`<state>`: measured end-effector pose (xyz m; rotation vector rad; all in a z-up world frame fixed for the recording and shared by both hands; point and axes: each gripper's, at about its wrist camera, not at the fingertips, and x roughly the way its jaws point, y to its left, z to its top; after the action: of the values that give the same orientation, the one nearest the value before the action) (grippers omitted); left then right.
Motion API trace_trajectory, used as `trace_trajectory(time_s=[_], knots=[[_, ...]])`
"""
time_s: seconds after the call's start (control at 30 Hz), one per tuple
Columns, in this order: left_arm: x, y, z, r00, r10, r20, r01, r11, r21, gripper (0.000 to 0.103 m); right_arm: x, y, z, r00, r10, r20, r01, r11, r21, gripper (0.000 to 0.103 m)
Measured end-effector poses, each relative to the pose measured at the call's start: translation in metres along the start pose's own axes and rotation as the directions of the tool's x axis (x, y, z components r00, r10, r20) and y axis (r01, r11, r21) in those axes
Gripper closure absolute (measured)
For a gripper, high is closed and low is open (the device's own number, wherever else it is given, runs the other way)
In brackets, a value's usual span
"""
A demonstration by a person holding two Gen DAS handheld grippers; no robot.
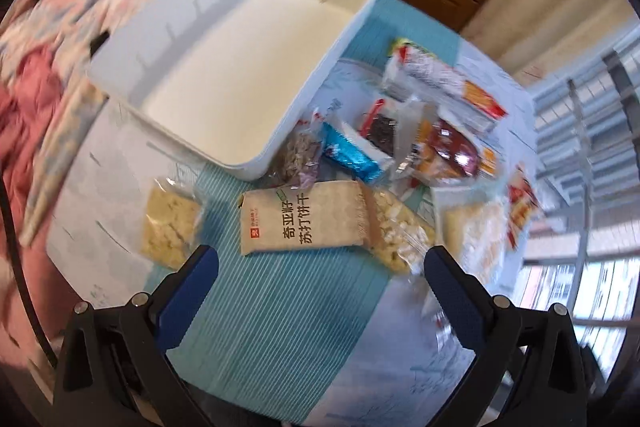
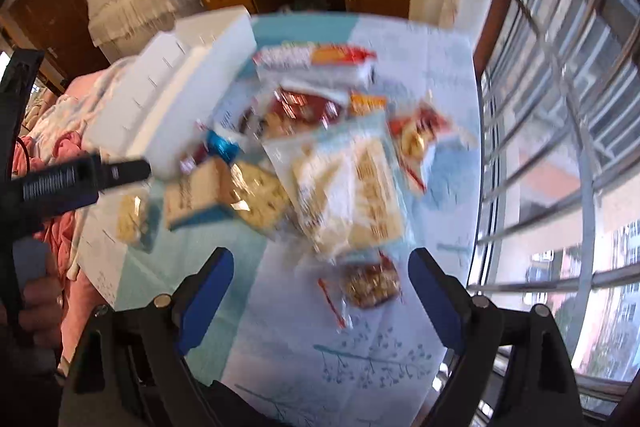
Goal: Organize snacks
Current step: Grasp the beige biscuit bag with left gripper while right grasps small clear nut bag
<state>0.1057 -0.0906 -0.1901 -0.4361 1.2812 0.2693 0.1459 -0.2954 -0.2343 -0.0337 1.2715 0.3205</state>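
Both claws are spread wide with nothing between them. The left gripper (image 1: 320, 267) hangs at the bottom of its frame over a cracker pack (image 1: 304, 219) at centre, with the empty white bin (image 1: 240, 67) upper left. The right gripper (image 2: 320, 275) is pretty blurry, with the snack pile (image 2: 320, 155) mid-frame and a nut bag (image 2: 370, 285) just above its jaws.

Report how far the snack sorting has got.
Done: nothing yet; the white bin holds no snacks. In hand: nothing; the left gripper stands open above the soda cracker pack, and the right gripper is open over the tablecloth near a small nut packet. Left: every packet still lies loose beside the bin.
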Motion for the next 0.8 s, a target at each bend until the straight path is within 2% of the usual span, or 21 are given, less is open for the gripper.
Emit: trace_trajectory(time_s=[0.27,0.43,0.6,0.8], knots=[[0.056,0.019,0.006,0.998,0.017,-0.066,-0.027,0.987,-0.157,0.001,0.049,-0.025,-0.022,0.987,0.027,-0.159,-0.012,0.996,0.091,0.014],[0.088,0.031,0.008,0.993,0.0,-0.118,-0.032,0.962,-0.272,0.001,0.073,-0.038,-0.029,0.972,0.053,-0.228,-0.017,0.988,0.156,0.019],[0.113,0.039,0.012,0.983,0.0,-0.186,-0.065,0.937,-0.345,0.001,0.088,-0.048,-0.03,0.964,0.065,-0.258,-0.013,0.98,0.199,0.024],[0.127,0.048,0.022,0.977,-0.019,-0.214,-0.079,0.894,-0.441,0.001,0.096,-0.056,-0.03,0.961,0.059,-0.272,0.005,0.973,0.23,0.026]])
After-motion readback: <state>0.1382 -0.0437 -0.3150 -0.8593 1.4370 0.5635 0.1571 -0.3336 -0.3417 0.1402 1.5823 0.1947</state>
